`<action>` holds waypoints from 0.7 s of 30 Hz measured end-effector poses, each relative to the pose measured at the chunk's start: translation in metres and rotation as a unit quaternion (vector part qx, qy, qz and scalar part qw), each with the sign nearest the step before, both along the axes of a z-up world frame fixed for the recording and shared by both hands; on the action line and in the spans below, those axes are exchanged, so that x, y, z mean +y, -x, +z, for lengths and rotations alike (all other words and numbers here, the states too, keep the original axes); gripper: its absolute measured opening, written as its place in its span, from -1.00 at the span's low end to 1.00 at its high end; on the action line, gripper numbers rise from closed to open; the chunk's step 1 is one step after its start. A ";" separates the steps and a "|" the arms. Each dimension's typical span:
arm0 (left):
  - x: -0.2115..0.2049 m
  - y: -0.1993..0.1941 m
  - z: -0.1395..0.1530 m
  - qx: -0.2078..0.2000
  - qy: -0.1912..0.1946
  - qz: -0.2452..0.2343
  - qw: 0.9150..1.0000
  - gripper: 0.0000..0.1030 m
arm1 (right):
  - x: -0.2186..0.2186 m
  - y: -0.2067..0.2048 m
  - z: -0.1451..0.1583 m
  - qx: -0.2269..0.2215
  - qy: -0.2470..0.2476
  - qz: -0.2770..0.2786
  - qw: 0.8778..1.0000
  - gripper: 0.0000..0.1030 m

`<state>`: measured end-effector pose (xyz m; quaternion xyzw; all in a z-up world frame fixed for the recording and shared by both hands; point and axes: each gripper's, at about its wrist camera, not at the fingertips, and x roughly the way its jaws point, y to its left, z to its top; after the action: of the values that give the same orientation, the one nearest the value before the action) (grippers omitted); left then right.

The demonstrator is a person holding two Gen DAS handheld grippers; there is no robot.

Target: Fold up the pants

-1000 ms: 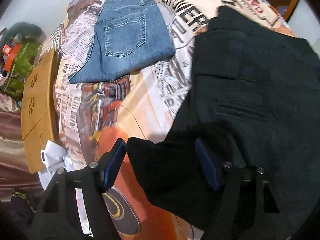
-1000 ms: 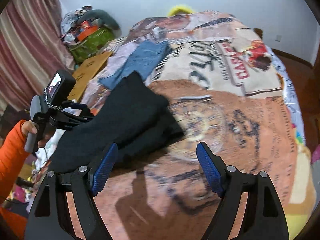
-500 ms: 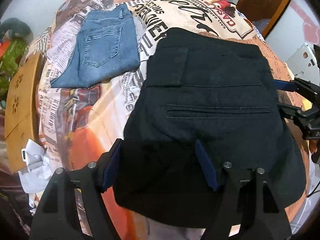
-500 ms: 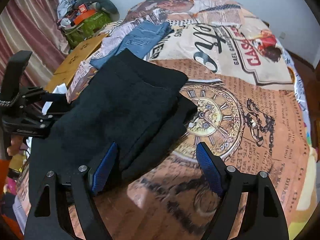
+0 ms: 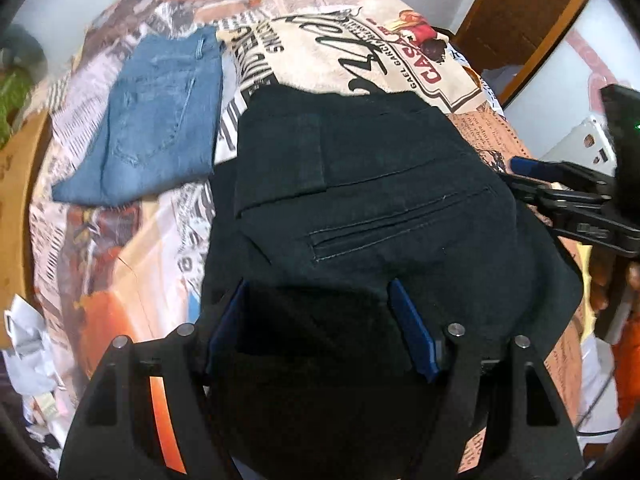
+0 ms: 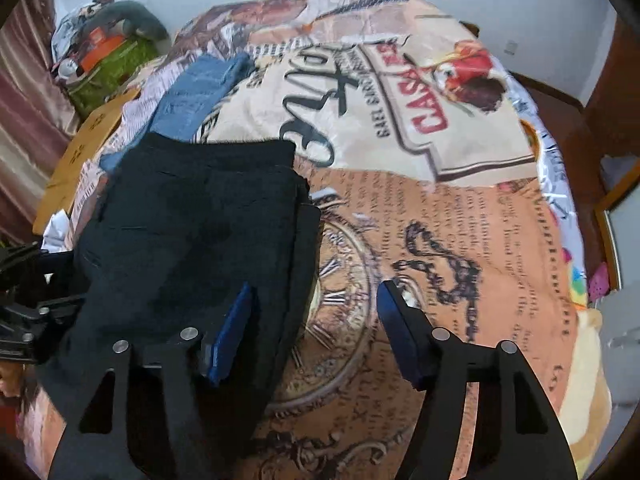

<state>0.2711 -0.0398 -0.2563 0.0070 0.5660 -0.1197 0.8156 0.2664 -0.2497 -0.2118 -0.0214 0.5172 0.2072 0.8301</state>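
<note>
Black pants (image 5: 360, 200) lie folded on the printed bedspread (image 5: 320, 48), back pocket up; they also show in the right wrist view (image 6: 192, 240). My left gripper (image 5: 320, 320) is open, with the near edge of the black pants between its blue pads. My right gripper (image 6: 312, 340) is open at the pants' right edge, its left pad (image 6: 232, 332) over the cloth and its right pad over the bedspread (image 6: 460, 220). The right gripper also shows at the right of the left wrist view (image 5: 568, 204).
Folded blue jeans (image 5: 156, 120) lie at the far left of the bed, also in the right wrist view (image 6: 196, 92). A wooden board (image 6: 80, 148) and a heap of bags (image 6: 108, 48) stand beside the bed at left. A wooden door (image 5: 516, 12) is at far right.
Both grippers have moved in closer over the black pants. The left one swung right, so the pants sit more centred; the right one's left pad now lies over the pants' edge.
</note>
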 end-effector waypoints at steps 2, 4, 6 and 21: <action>0.008 0.004 0.004 -0.009 -0.001 0.006 1.000 0.53 | -0.006 0.010 0.012 -0.007 -0.020 -0.001 1.000 0.19; 0.020 0.010 0.006 -0.014 -0.002 0.016 1.000 0.55 | -0.010 0.021 0.022 -0.011 -0.038 0.000 0.999 0.19; 0.032 0.018 0.007 -0.015 -0.002 0.026 1.000 0.56 | -0.010 0.035 0.031 -0.019 -0.050 0.008 0.999 0.19; 0.082 0.080 -0.002 -0.062 -0.055 0.109 0.991 0.72 | 0.004 0.082 0.008 -0.014 -0.071 0.024 0.997 0.02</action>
<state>0.1914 0.0425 -0.2580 -0.0027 0.5173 0.0014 0.8558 0.1848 -0.2458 -0.2039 0.0226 0.4890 0.2627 0.8315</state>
